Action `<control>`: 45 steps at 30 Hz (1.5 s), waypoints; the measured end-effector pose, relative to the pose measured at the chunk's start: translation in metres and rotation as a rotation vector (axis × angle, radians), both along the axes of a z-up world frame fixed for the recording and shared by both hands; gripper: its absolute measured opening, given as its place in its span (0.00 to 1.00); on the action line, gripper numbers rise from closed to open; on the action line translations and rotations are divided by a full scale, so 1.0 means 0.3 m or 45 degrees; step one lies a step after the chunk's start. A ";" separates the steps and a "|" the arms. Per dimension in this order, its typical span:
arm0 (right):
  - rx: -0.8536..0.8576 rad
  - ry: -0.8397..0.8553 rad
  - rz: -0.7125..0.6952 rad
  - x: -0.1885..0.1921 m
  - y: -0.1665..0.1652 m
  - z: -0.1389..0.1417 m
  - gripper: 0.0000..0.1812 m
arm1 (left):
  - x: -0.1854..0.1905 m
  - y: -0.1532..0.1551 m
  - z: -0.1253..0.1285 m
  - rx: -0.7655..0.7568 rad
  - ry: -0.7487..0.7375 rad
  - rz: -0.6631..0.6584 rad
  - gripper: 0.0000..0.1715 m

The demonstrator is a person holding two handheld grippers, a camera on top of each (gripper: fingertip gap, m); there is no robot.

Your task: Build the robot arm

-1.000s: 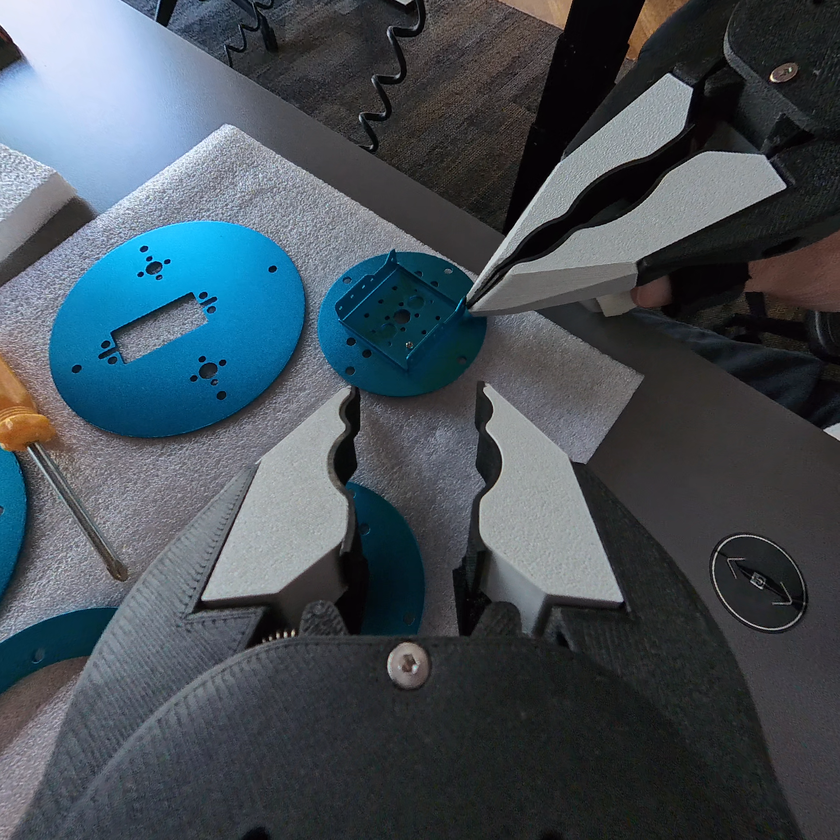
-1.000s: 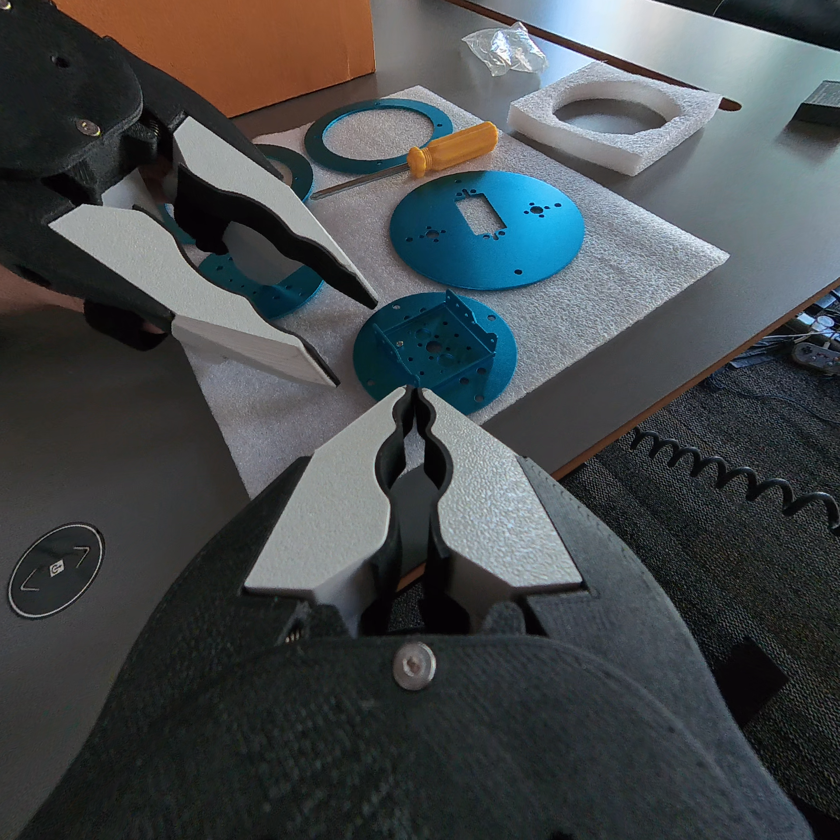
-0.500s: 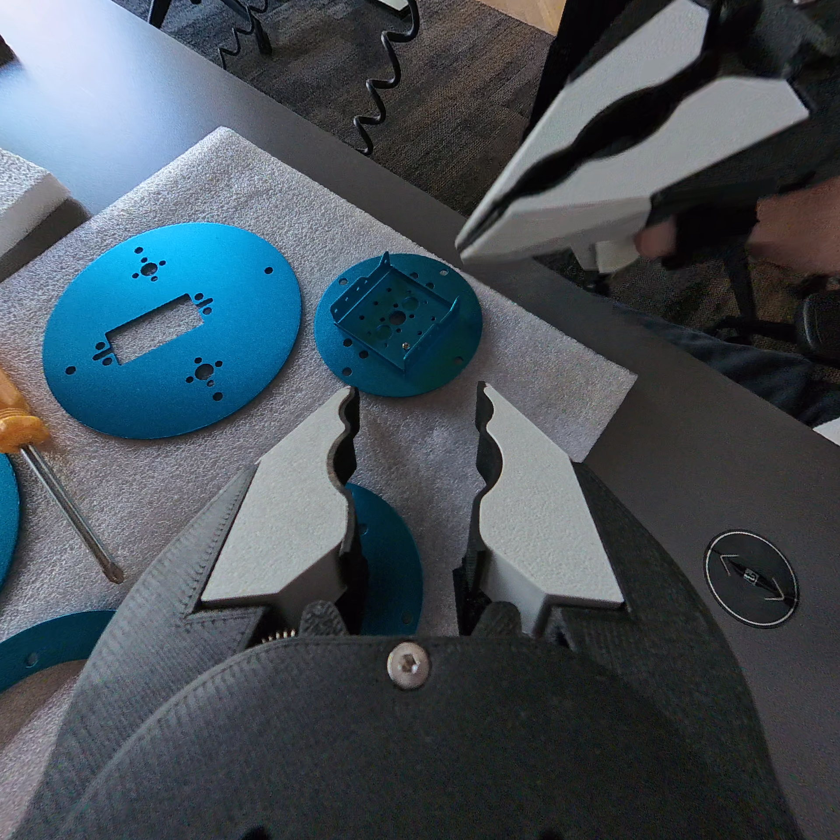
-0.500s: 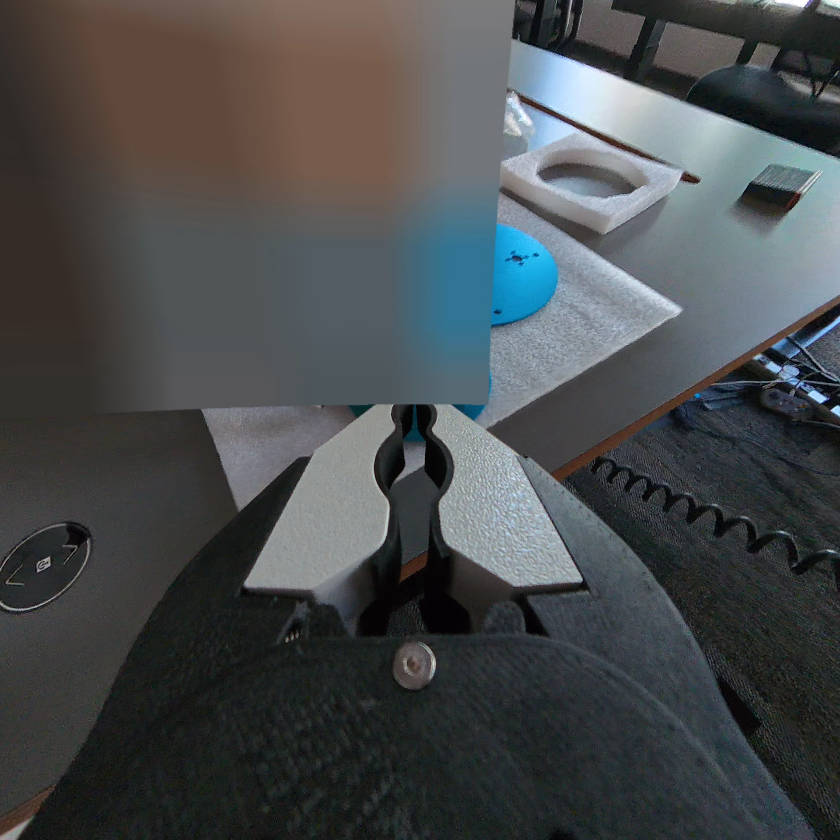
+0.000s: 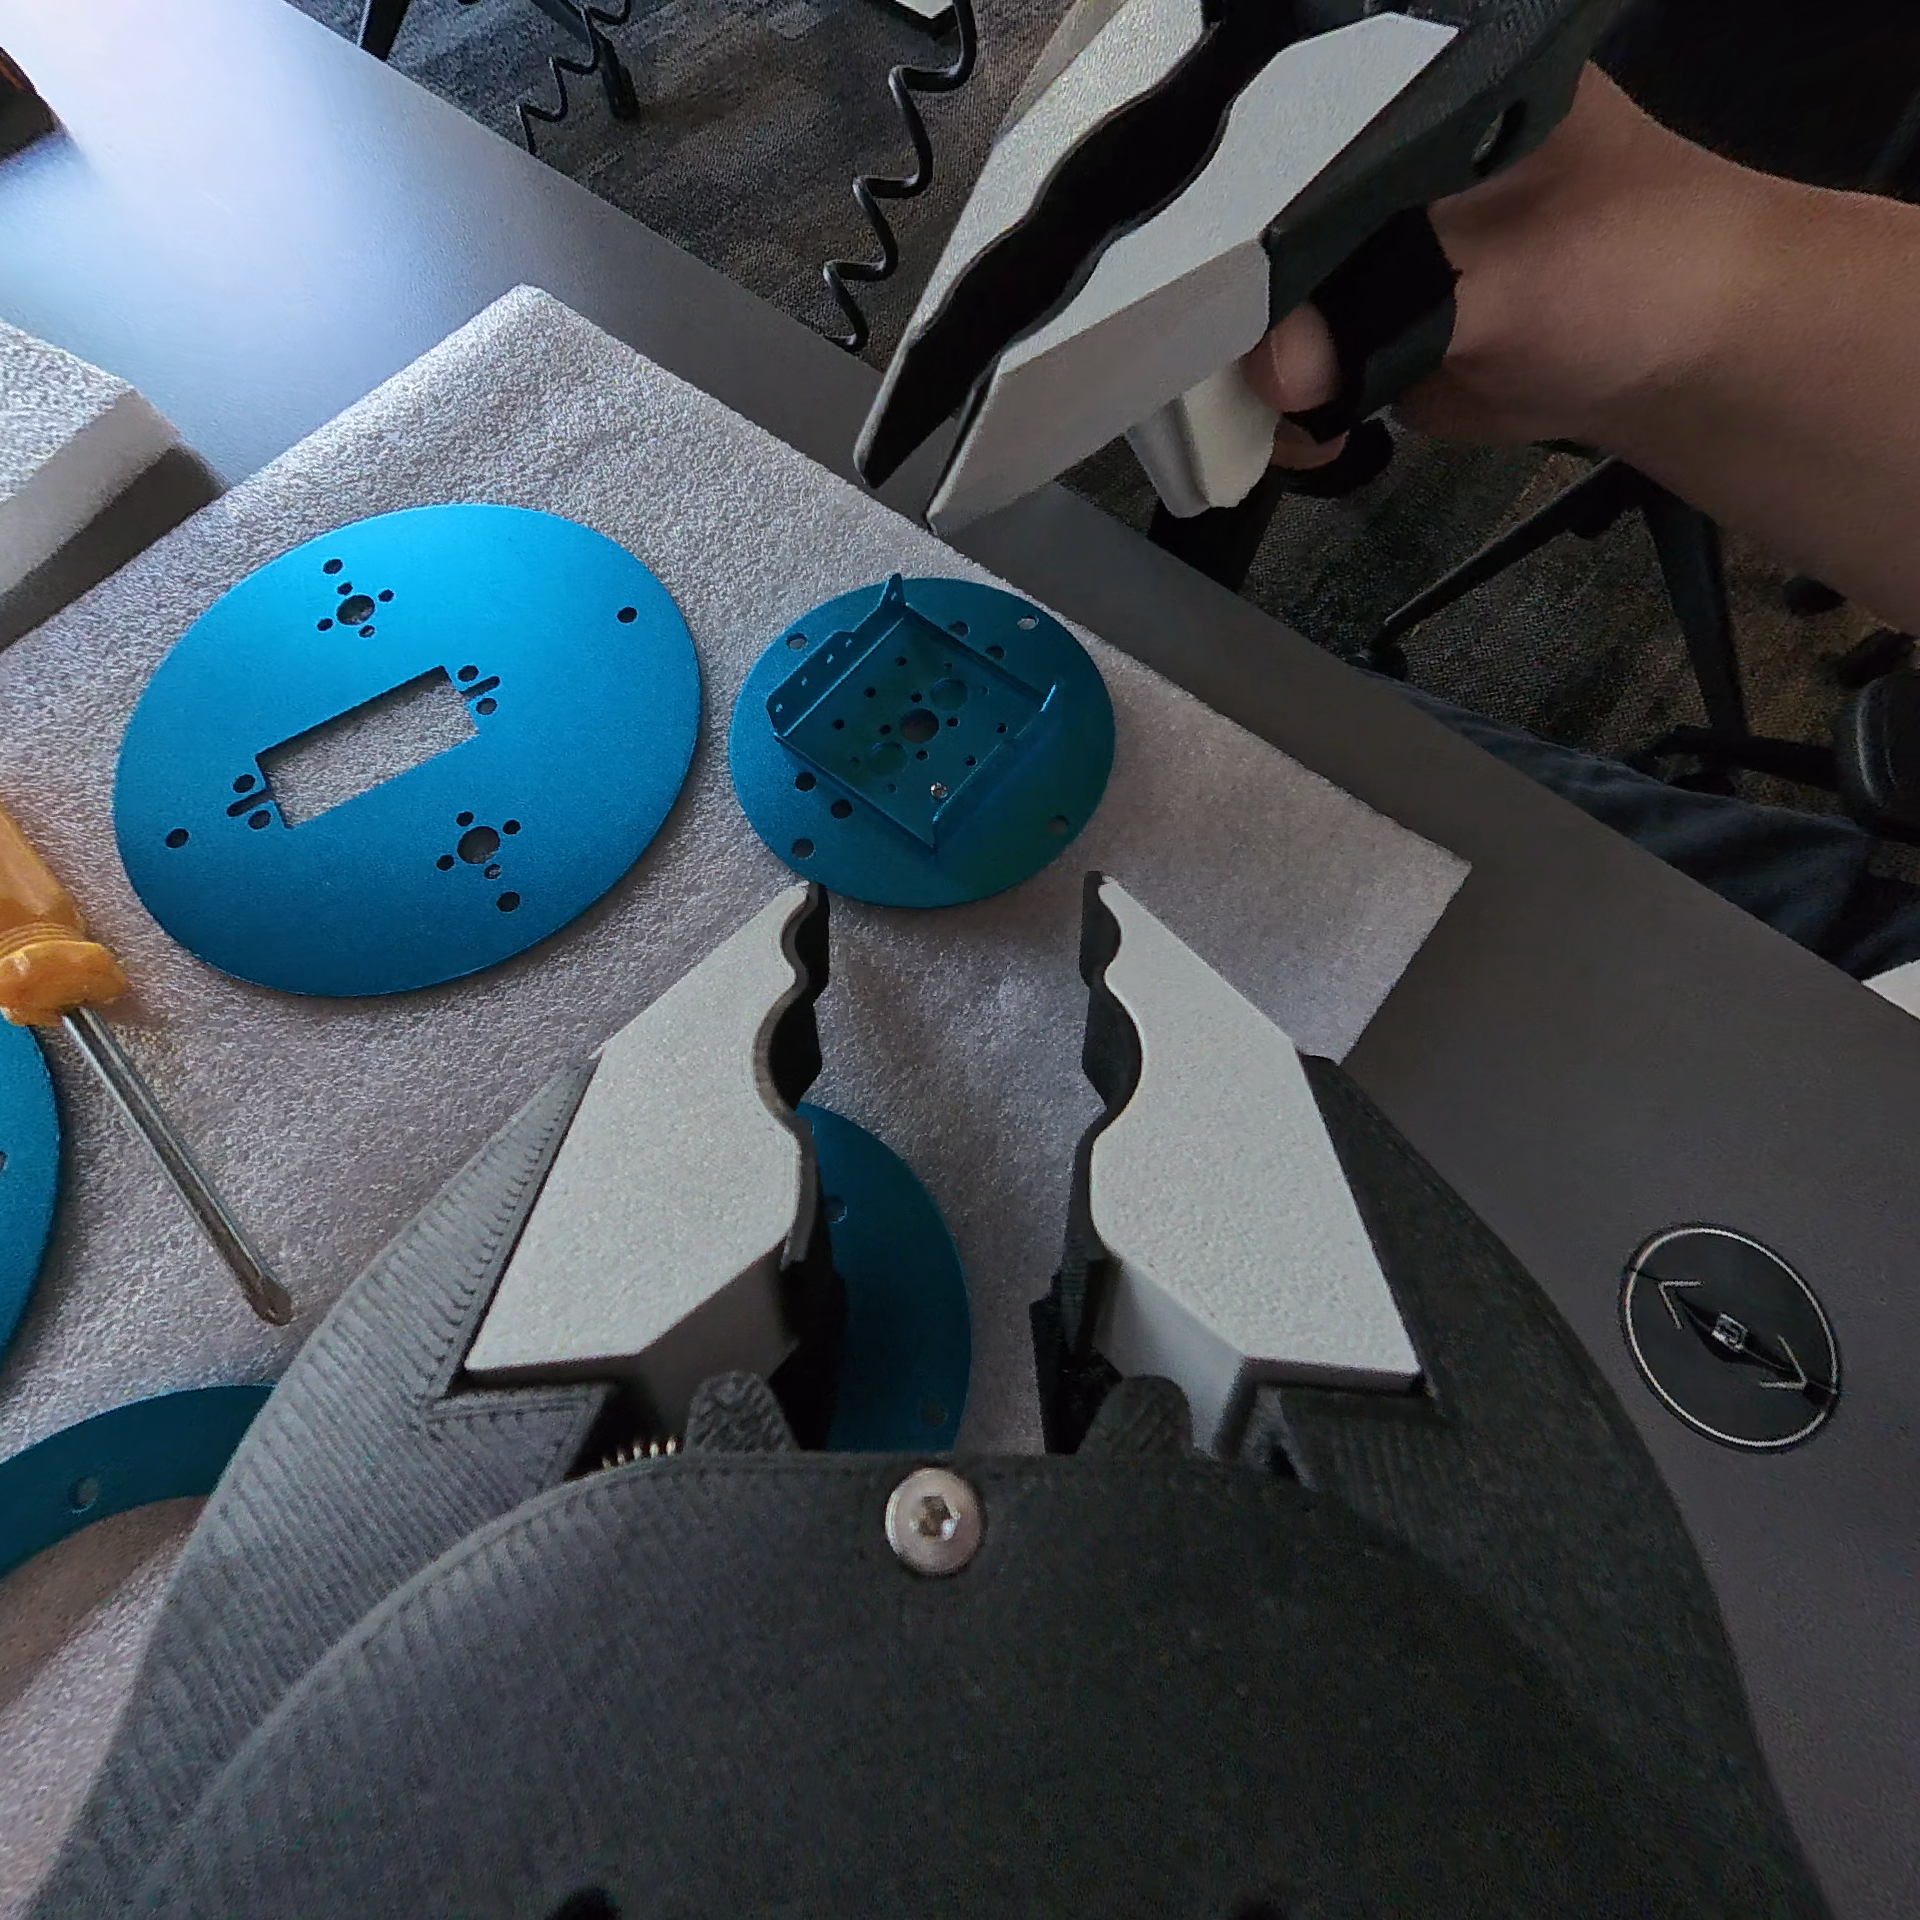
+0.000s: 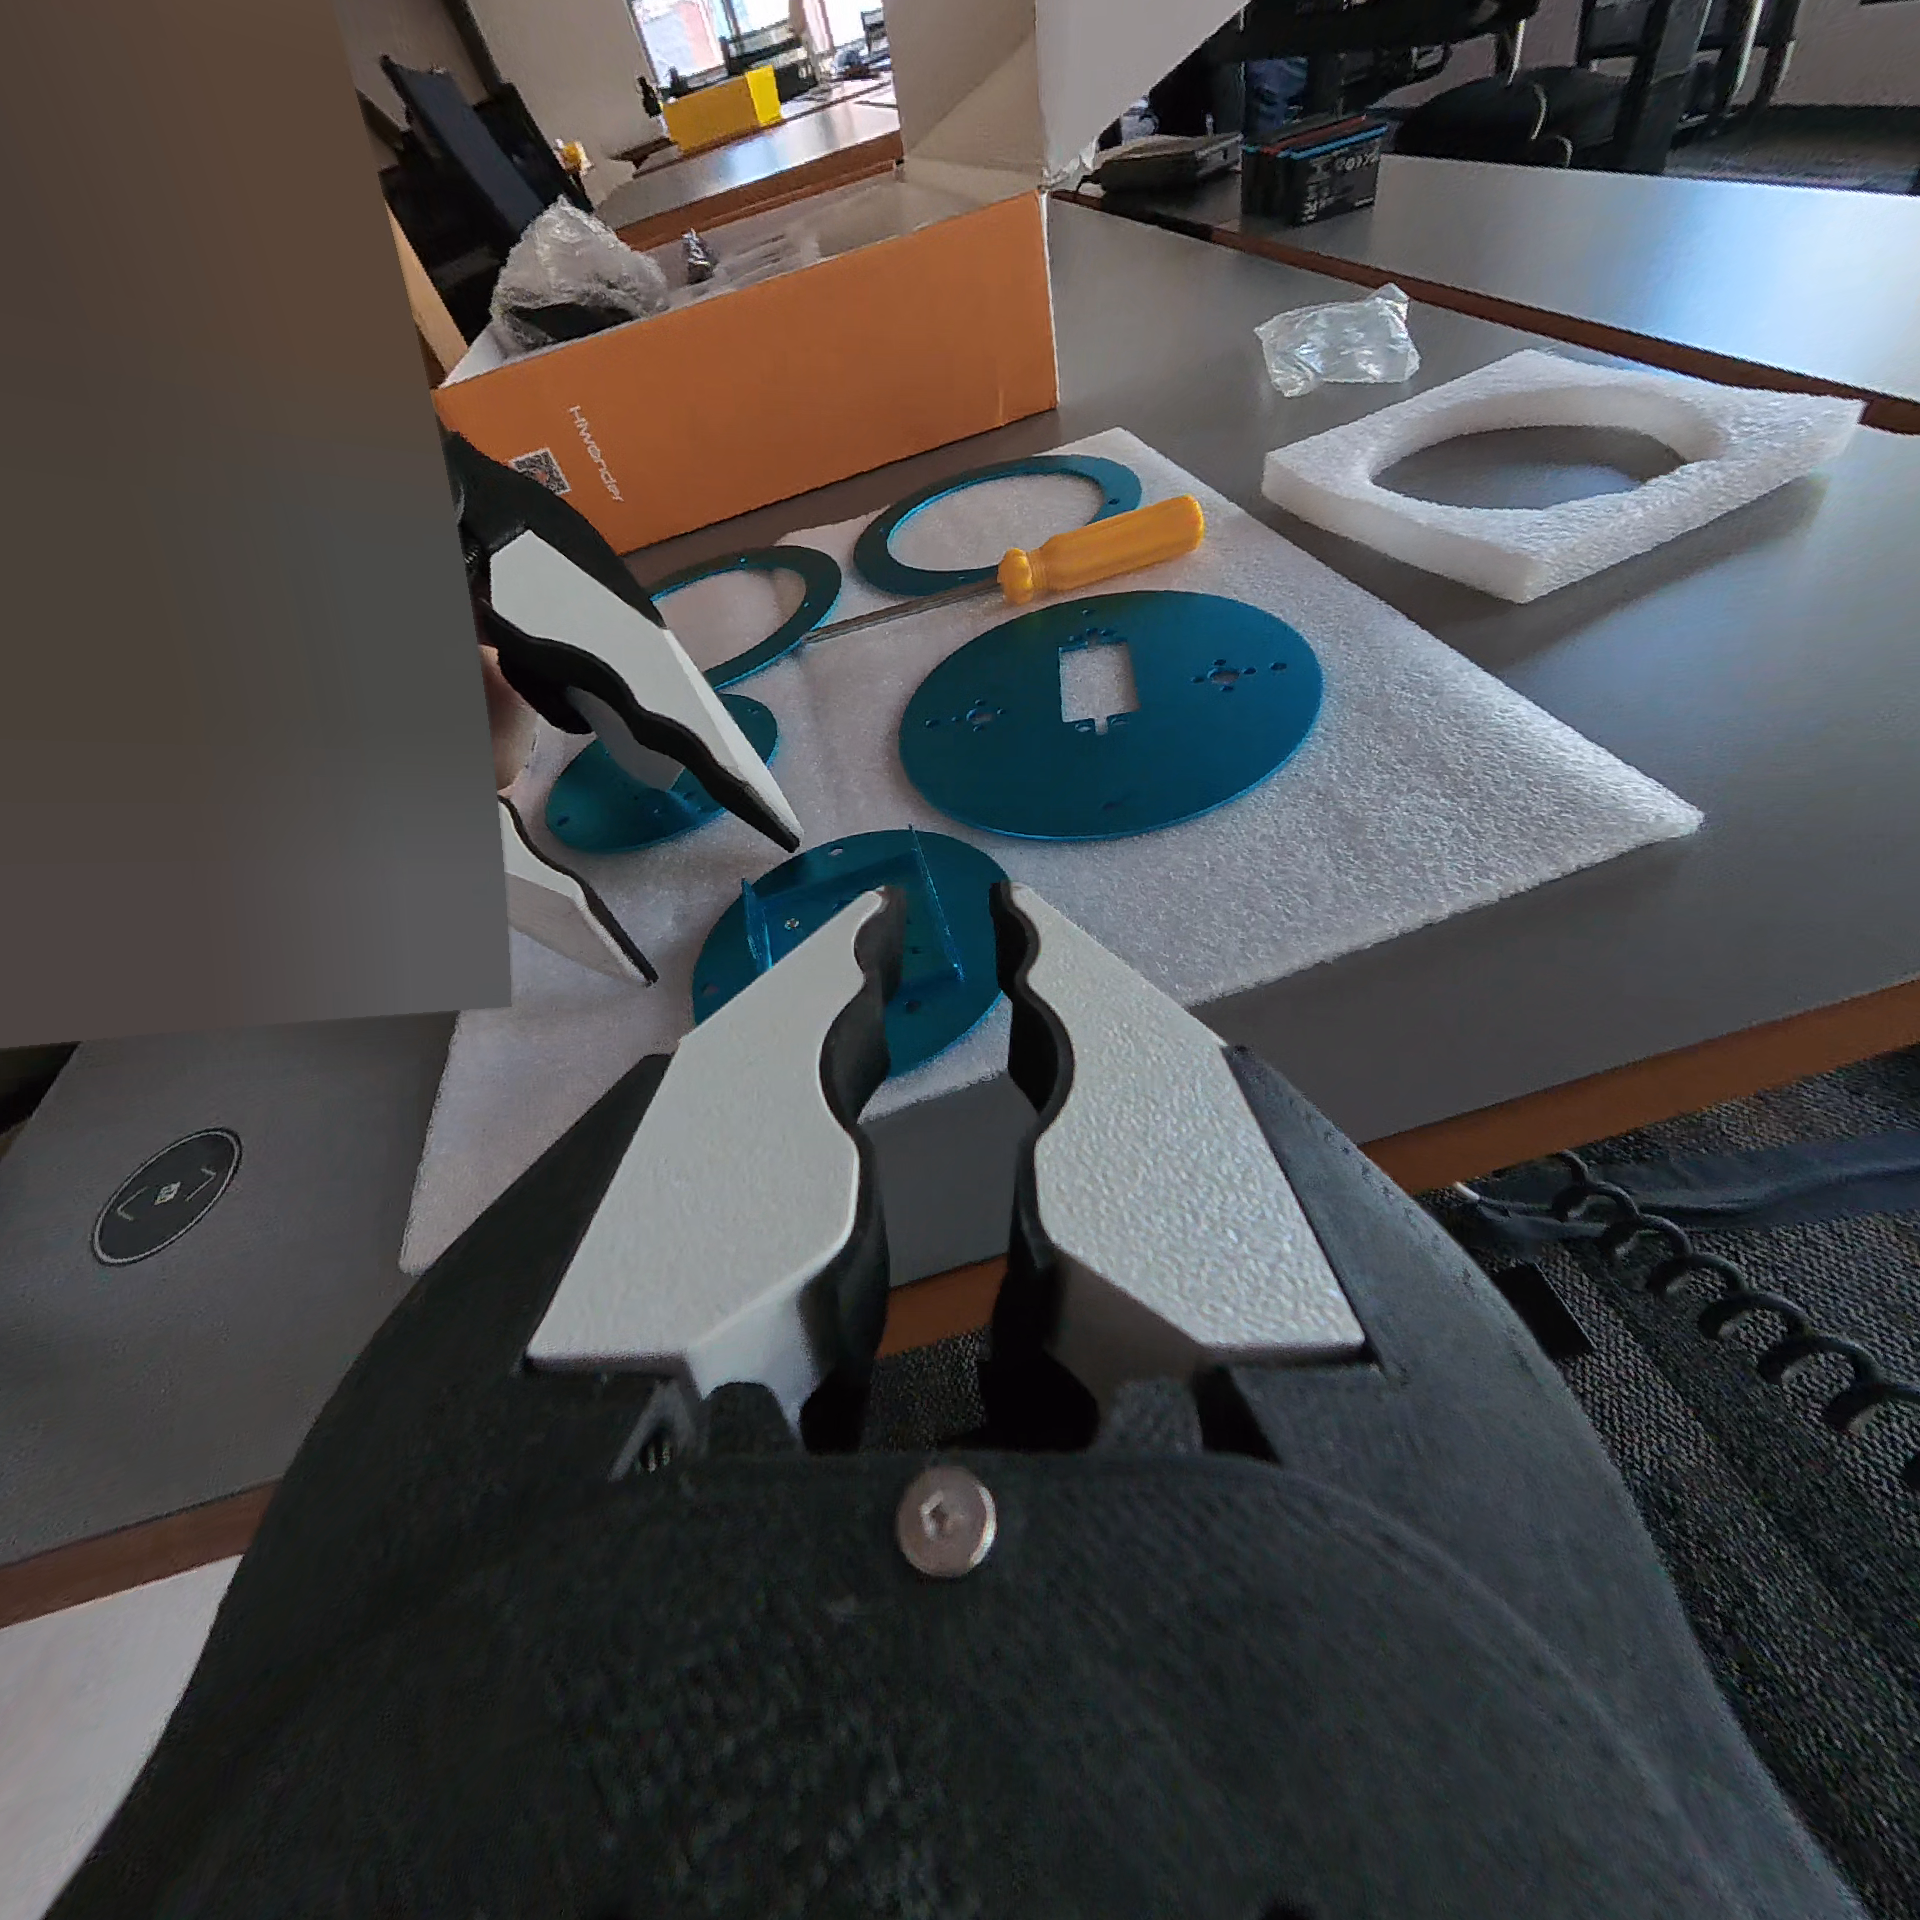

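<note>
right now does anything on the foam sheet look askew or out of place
Nothing stands out. The blue discs, such as the large disc, the rings and the screwdriver lie flat on the foam sheet. The square bracket sits upright on the small disc. Both grippers, left and right, are open and empty.

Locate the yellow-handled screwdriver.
The screwdriver lies on the foam sheet in the right wrist view, between the blue ring and the large blue disc.
</note>
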State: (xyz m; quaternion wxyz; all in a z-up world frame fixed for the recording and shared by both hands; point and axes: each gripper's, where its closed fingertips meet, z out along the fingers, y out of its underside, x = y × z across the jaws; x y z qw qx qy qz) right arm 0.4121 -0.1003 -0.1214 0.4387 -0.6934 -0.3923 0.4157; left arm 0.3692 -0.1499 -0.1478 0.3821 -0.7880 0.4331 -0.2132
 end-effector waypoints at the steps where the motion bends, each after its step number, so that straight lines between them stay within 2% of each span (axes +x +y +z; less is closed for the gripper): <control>1: -0.004 -0.002 0.021 -0.003 -0.001 -0.002 0.11 | -0.001 0.002 0.000 0.000 0.000 0.004 0.27; 7: 0.013 -0.054 0.167 -0.020 -0.027 -0.025 0.15 | 0.000 0.004 0.000 0.001 0.001 0.008 0.27; 18: 0.058 -0.207 0.224 -0.028 -0.031 -0.052 0.17 | -0.001 0.006 -0.002 0.008 0.010 0.015 0.27; 45: 0.037 -0.216 0.277 -0.026 -0.050 -0.057 0.18 | -0.005 0.015 -0.007 0.034 0.043 0.039 0.25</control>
